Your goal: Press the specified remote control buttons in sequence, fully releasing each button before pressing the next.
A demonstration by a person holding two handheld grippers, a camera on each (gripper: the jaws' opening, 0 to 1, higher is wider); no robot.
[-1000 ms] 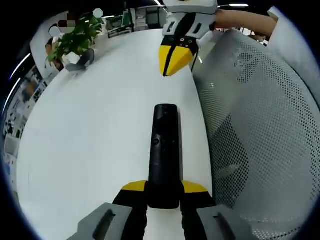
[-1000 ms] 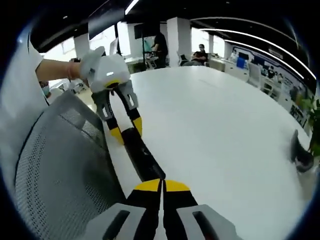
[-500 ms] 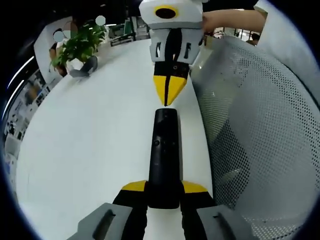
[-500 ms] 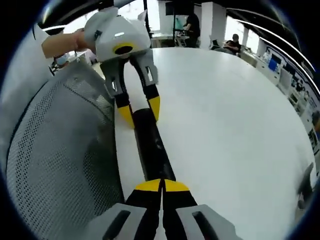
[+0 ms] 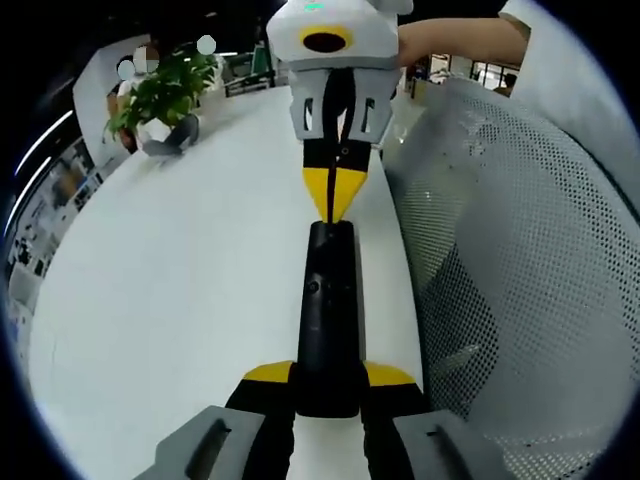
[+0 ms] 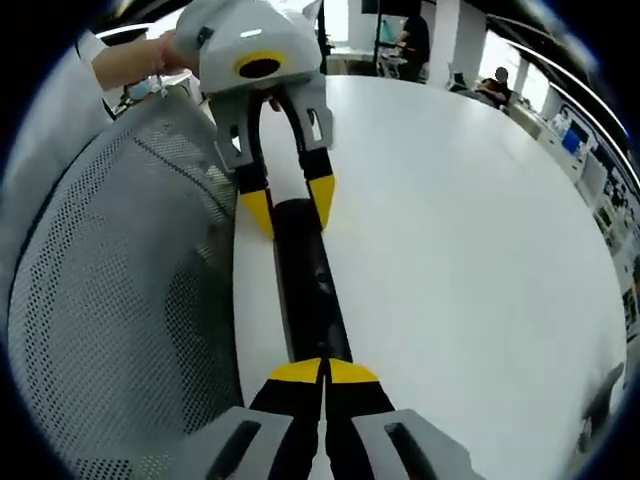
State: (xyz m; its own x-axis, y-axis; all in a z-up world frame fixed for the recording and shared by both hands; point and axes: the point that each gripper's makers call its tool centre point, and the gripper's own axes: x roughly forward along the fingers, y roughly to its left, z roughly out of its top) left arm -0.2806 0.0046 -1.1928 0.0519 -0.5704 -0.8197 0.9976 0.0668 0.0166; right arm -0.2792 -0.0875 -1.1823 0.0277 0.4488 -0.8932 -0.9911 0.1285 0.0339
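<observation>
A black remote (image 5: 328, 300) lies lengthwise along the white table's (image 5: 180, 260) right edge. My left gripper (image 5: 328, 372) is shut on its near end, one yellow fingertip on each side. My right gripper (image 5: 333, 205) comes down from the top of the left gripper view, shut, with its yellow tips meeting the remote's far end. In the right gripper view, my right gripper (image 6: 323, 366) is shut over the remote's (image 6: 308, 280) end, and the left gripper (image 6: 290, 208) clamps the other end. I cannot tell whether a button is pressed down.
A grey mesh chair back (image 5: 510, 260) stands close against the table edge beside the remote, also in the right gripper view as the chair back (image 6: 110, 300). A potted plant (image 5: 160, 90) sits at the table's far left. A person's arm (image 5: 450, 35) holds the right gripper.
My right gripper has moved down and in toward the remote, from hovering beyond its far end to having its shut tips at that end. My left gripper keeps its hold.
</observation>
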